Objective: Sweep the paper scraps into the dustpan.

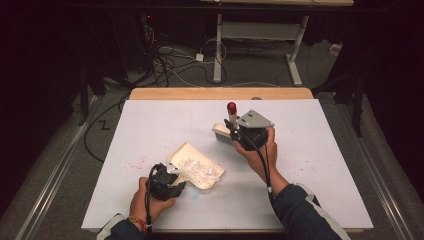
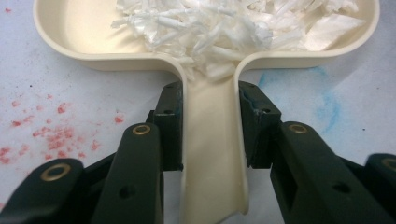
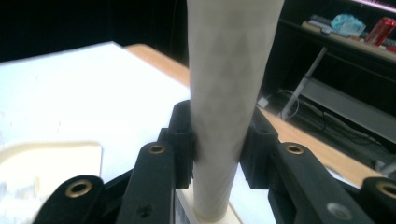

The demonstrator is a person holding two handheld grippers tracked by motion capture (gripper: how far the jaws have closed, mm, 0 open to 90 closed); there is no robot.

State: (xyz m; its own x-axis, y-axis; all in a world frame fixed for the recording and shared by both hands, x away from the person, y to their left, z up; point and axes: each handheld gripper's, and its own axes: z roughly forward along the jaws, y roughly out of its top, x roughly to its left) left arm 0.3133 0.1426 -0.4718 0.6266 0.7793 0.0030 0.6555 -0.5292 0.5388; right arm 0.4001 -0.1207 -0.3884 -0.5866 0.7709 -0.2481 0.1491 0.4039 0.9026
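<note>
High view: left gripper (image 1: 172, 176) clamps the dustpan (image 1: 190, 152) loaded with white shreds (image 1: 200, 170), right gripper (image 1: 235, 131) grips the brush (image 1: 222, 134) clear of it; emptying remains.

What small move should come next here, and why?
Probably lifting the dustpan level to carry it off. The white paper shreds already lie inside it, the left gripper clamps its handle, and the brush in the right gripper stands apart from the pan.
</note>
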